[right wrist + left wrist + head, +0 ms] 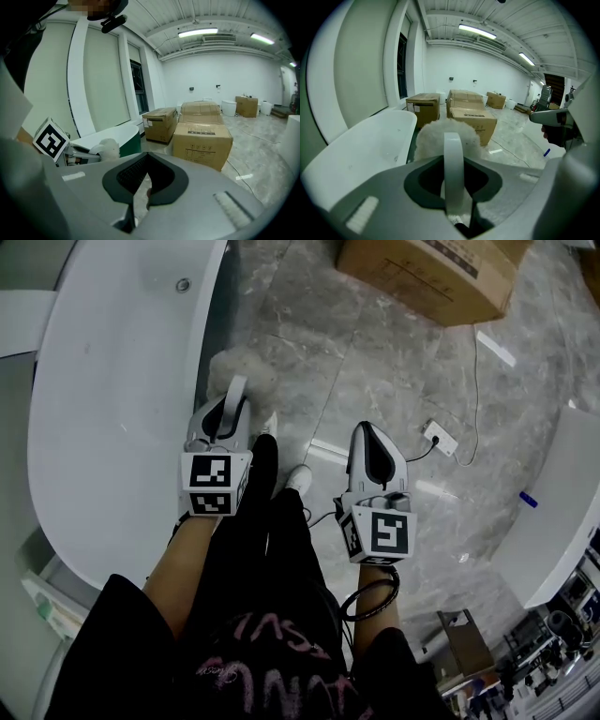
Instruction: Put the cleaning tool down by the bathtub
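Beside bathtub (103,418) at 9 o'clock, duster (433,133) clamped in left tool (234,395) is best lowered gently to floor (375,352); right tool (373,442) closed, empty.

Cardboard boxes (201,138) stand on a grey marble floor (375,362) under strip lights (199,33), between white walls (211,70).

Right of the bathtub (103,427), the marble floor (375,362) offers open passage. A cardboard box (431,273) stands past the bathtub's far end; a cable (474,390) trails well right of it.
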Motion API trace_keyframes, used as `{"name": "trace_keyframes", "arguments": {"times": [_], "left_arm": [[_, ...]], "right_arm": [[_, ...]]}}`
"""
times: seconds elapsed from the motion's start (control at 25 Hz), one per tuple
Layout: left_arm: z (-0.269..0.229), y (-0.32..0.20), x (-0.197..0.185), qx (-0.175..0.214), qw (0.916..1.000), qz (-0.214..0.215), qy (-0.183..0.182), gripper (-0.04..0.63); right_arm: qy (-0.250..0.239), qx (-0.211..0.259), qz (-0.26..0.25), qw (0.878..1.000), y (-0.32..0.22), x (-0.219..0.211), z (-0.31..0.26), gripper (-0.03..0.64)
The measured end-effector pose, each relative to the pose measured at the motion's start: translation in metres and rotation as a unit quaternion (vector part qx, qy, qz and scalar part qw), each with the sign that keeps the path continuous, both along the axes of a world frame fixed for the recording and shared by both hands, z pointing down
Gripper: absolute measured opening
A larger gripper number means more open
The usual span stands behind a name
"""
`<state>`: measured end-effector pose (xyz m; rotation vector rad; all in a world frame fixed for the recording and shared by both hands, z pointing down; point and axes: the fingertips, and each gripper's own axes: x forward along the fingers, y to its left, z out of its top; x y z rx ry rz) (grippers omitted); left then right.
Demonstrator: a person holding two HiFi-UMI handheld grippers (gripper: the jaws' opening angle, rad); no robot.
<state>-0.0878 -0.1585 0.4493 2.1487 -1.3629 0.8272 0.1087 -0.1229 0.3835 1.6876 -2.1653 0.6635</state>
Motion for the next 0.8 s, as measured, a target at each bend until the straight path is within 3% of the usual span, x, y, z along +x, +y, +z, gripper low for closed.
{"name": "trace_keyframes", "arguments": {"times": [0.8], "left_arm": [[0.175, -0.022, -0.013, -0.046, 0.9983, -0.032, -0.014, 0.078]], "right_arm": [[-0.01, -0.026, 0.01, 1.0, -0.033, 0.003, 0.162, 0.023]]}}
